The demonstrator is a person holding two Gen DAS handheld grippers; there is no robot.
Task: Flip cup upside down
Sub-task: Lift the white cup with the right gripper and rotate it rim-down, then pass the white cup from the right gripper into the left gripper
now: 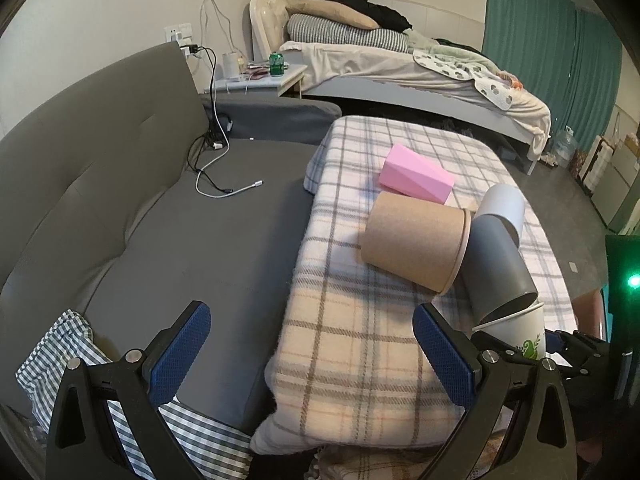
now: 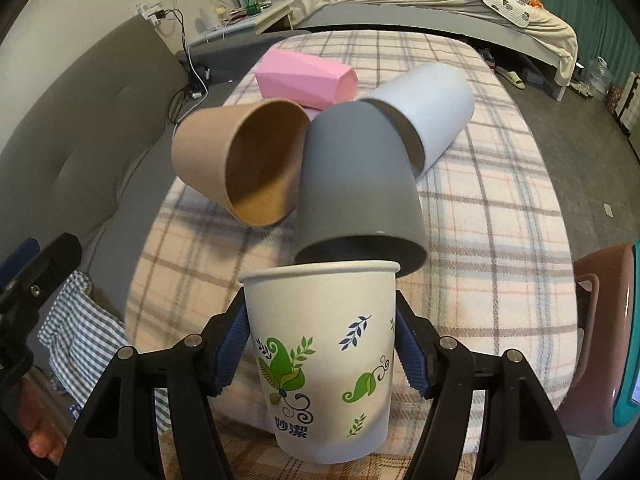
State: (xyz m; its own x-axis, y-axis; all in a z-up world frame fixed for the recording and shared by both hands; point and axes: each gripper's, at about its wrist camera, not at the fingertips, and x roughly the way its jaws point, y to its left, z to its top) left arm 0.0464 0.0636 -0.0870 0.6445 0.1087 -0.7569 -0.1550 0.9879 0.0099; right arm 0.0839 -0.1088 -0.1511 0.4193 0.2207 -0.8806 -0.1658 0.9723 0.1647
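Note:
My right gripper point(image 2: 320, 344) is shut on a white paper cup point(image 2: 324, 360) with green leaf prints. The cup stands upright, mouth up, over the near edge of the plaid blanket point(image 2: 500, 240). The cup also shows at the right edge of the left wrist view point(image 1: 528, 332). My left gripper point(image 1: 312, 344) is open and empty, hovering over the blanket's left edge and the grey sofa seat point(image 1: 208, 240).
On the blanket lie a brown paper cup point(image 2: 236, 160), a dark grey cup point(image 2: 360, 184), a light grey cup point(image 2: 424, 112) and a pink faceted box point(image 2: 308, 76). A striped cloth point(image 1: 120, 400) lies near left. Cables point(image 1: 212, 160) lie on the sofa. A bed point(image 1: 400, 68) stands behind.

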